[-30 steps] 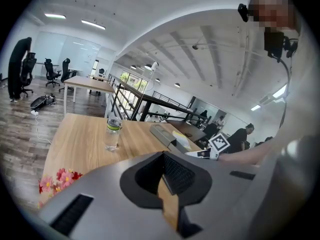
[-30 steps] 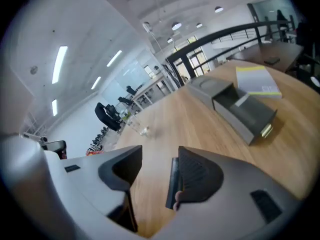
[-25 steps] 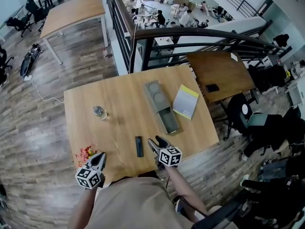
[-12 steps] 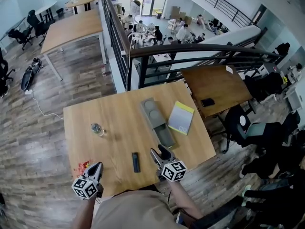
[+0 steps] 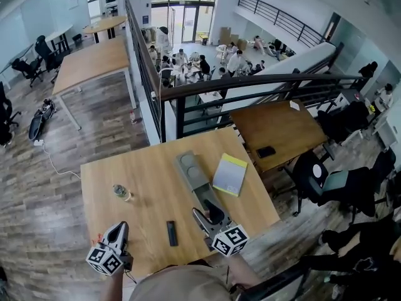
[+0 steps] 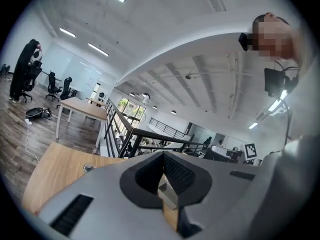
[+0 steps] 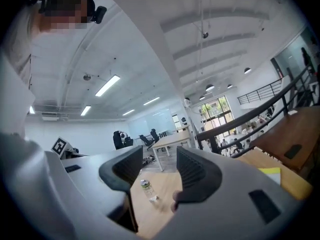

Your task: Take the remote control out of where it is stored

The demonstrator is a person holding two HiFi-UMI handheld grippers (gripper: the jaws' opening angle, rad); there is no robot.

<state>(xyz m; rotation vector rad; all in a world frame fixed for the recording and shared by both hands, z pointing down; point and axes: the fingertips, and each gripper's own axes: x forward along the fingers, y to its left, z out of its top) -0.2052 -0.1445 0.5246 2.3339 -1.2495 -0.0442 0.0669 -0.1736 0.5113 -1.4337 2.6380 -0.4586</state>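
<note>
rising off the worktop (image 5: 147,168), left tongs (image 5: 118,229) were shut, right tongs (image 5: 205,211) slightly apart (both empty); remote control (image 5: 171,232) lay outside the tray (image 5: 190,167).

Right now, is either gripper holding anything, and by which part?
Nothing is held. The left gripper has its jaws shut and empty; the right gripper has its jaws apart and empty. The remote control lies free on the table.

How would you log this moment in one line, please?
remote control: on table, apart from gray tray | left gripper: shut, empty | right gripper: open, empty
</note>
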